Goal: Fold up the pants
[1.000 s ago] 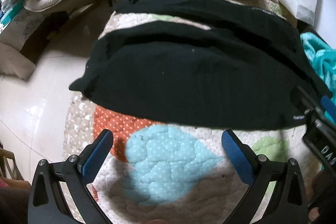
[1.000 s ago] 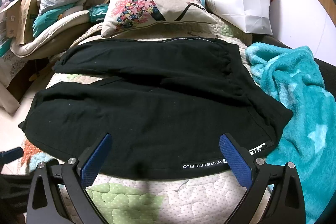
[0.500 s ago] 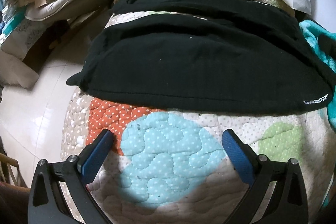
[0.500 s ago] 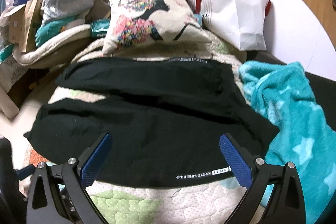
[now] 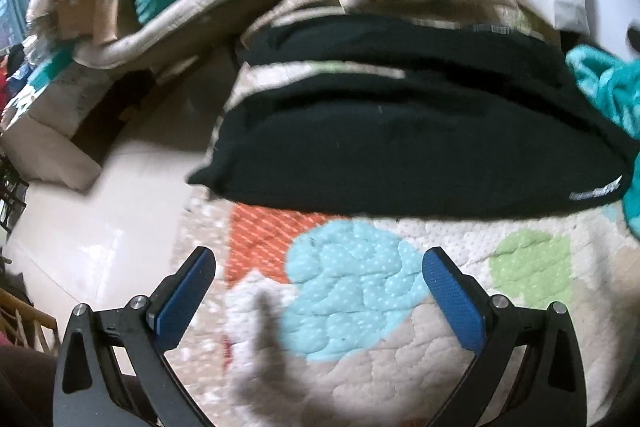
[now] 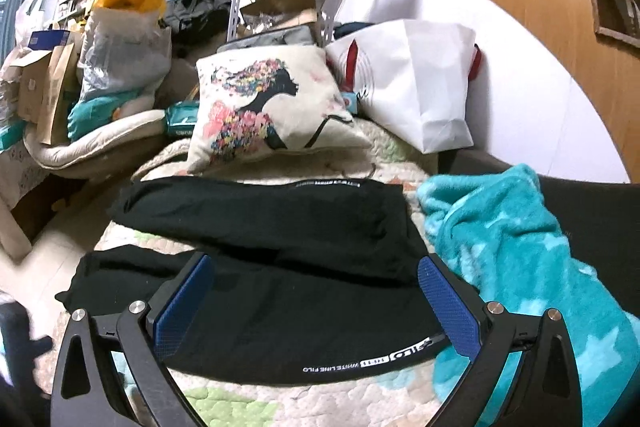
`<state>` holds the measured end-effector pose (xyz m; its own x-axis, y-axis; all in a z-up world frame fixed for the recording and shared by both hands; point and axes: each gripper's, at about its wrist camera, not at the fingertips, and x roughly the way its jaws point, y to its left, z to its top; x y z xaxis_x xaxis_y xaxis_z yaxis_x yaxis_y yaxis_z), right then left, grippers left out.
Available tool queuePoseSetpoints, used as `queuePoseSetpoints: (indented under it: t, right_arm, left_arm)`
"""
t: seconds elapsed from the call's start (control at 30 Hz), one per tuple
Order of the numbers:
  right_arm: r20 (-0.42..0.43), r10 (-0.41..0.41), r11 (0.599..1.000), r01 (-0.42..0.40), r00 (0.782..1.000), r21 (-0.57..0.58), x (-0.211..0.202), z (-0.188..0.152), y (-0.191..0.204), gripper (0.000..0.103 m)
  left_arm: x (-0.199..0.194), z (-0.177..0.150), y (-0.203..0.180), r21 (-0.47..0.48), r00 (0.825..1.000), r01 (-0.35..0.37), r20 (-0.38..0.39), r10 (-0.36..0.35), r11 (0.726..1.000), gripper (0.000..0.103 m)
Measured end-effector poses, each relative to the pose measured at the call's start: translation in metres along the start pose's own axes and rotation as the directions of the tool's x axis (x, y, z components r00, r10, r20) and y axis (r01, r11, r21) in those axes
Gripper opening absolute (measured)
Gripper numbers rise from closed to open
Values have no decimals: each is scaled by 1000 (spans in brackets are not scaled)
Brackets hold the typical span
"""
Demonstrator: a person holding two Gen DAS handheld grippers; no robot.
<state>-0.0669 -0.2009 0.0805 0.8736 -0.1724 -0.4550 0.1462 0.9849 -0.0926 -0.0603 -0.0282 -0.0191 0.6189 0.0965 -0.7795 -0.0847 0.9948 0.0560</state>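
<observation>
Black pants lie spread flat across a quilted cover, their two legs running leftward with a strip of quilt between them. White lettering marks the near hem. In the right wrist view the same pants fill the middle. My left gripper is open above the quilt, well short of the near edge of the pants. My right gripper is open too, raised over the near leg, with nothing between its fingers.
A turquoise fleece blanket lies bunched just right of the pants. A printed cushion and a white paper bag sit behind them. Piled bags and boxes crowd the left. Pale floor lies left of the quilt's edge.
Both grippers have pulled back and lifted away from the pants. The right view has tilted upward to show more of the room. The pants have not moved.
</observation>
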Motion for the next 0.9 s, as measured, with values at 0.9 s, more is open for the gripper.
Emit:
queuePoseSetpoints:
  t: [0.9]
  right_arm:
    - [-261,276,951,-302,925,-66,84,97,-76,103]
  left_arm:
    - [-3,185,69,64,978,177,98,-183,982,103]
